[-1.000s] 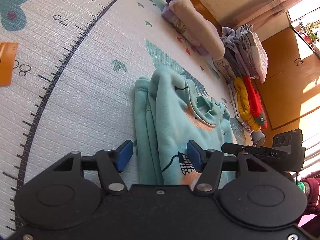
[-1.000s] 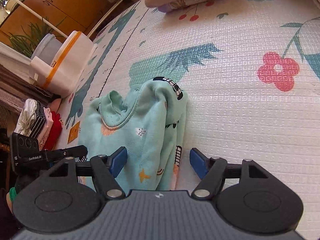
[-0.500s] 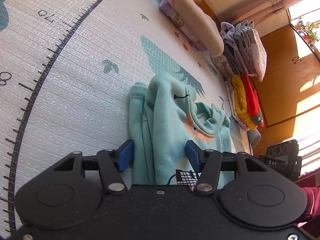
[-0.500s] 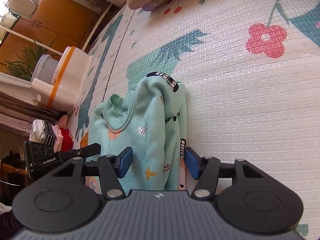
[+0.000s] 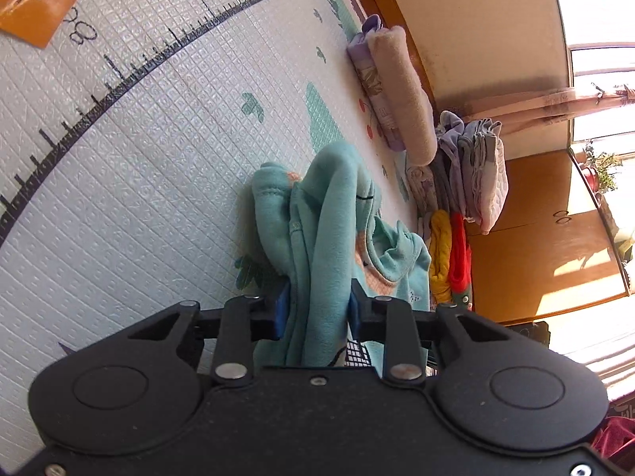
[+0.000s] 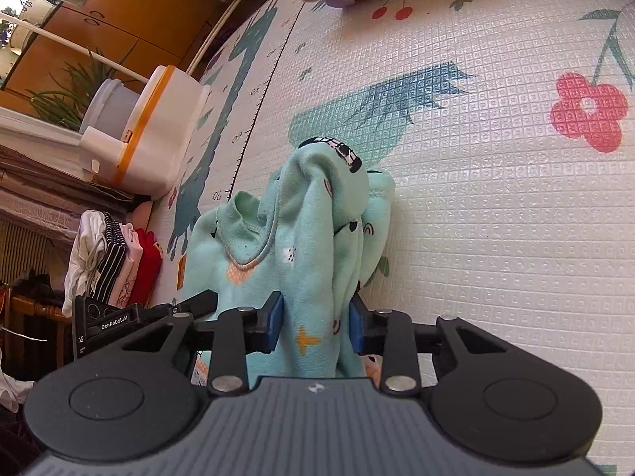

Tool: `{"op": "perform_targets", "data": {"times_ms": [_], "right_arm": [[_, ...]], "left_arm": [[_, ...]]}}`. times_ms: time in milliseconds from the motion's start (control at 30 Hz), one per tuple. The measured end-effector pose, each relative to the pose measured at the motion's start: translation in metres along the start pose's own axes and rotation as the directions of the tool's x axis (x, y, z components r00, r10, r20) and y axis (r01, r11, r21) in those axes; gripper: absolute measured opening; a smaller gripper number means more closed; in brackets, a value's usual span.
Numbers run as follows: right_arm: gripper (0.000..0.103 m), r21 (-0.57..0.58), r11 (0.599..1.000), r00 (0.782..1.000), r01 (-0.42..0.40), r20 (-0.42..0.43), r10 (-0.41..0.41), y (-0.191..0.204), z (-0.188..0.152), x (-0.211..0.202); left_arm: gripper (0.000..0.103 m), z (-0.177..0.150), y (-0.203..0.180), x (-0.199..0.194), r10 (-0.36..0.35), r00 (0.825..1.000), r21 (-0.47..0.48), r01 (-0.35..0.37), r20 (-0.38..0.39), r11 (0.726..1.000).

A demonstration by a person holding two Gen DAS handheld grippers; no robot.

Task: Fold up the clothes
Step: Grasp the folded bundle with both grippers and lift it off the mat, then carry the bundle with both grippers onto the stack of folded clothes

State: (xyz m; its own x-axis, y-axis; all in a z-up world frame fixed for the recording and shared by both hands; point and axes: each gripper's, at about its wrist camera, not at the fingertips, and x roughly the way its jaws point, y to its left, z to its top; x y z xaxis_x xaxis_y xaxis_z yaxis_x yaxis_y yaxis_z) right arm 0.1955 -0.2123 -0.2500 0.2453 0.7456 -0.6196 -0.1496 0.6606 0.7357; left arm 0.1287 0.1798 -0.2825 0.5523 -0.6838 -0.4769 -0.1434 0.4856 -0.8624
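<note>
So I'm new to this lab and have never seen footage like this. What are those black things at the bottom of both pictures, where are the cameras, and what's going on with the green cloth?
There is no robot here: a person holds a two-finger gripper in each hand, and each carries a fisheye camera looking forward along its fingers. One picture comes from the left gripper, the other from the right gripper. The black shapes are the grippers' own bodies. Both grippers are closed on a mint-green printed sweatshirt, bunched on a patterned play mat. Stacks of folded clothes lie at the mat's edge, and a white bin stands at the side.
</note>
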Motion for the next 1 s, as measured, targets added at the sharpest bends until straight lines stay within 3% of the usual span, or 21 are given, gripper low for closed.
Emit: {"op": "perform_targets", "data": {"times_ms": [133, 200, 367, 467, 633, 767, 833, 900, 1000], "right_arm": [[0.035, -0.107, 0.994, 0.998, -0.03, -0.052, 0.025, 0.046, 0.032, 0.004], [0.035, -0.176, 0.983, 0.996, -0.059, -0.081, 0.046, 0.082, 0.051, 0.011], [0.034, -0.305, 0.936, 0.982, -0.174, -0.12, 0.143, 0.176, 0.086, 0.05], [0.034, -0.343, 0.896, 0.959, -0.282, -0.132, 0.252, 0.241, 0.101, 0.082], [0.031, -0.369, 0.805, 0.886, -0.464, -0.175, 0.43, 0.348, 0.107, 0.147], [0.031, -0.351, 0.748, 0.826, -0.564, -0.216, 0.521, 0.411, 0.102, 0.195], [0.031, -0.338, 0.721, 0.796, -0.605, -0.235, 0.558, 0.438, 0.098, 0.218], [0.031, -0.31, 0.716, 0.78, -0.625, -0.246, 0.575, 0.451, 0.094, 0.237], [0.031, -0.251, 0.728, 0.769, -0.638, -0.244, 0.591, 0.461, 0.09, 0.268]], "left_arm": [[0.027, 0.007, -0.005, -0.035, -0.055, 0.994, -0.045, 0.059, 0.09, 0.997], [0.027, 0.015, -0.008, -0.061, -0.077, 0.983, -0.054, 0.087, 0.167, 0.995], [0.027, 0.034, -0.014, -0.139, -0.111, 0.921, -0.061, 0.144, 0.373, 0.988], [0.027, 0.045, -0.016, -0.198, -0.115, 0.86, -0.049, 0.16, 0.497, 0.986], [0.027, 0.061, -0.012, -0.303, -0.094, 0.724, -0.01, 0.138, 0.683, 0.99], [0.027, 0.073, -0.006, -0.373, -0.073, 0.615, 0.013, 0.102, 0.785, 0.995], [0.027, 0.08, -0.003, -0.399, -0.057, 0.58, 0.018, 0.072, 0.813, 0.997], [0.027, 0.09, 0.003, -0.421, -0.046, 0.546, 0.016, 0.06, 0.836, 0.998], [0.027, 0.103, 0.012, -0.439, -0.029, 0.526, 0.003, 0.051, 0.85, 0.999]]}}
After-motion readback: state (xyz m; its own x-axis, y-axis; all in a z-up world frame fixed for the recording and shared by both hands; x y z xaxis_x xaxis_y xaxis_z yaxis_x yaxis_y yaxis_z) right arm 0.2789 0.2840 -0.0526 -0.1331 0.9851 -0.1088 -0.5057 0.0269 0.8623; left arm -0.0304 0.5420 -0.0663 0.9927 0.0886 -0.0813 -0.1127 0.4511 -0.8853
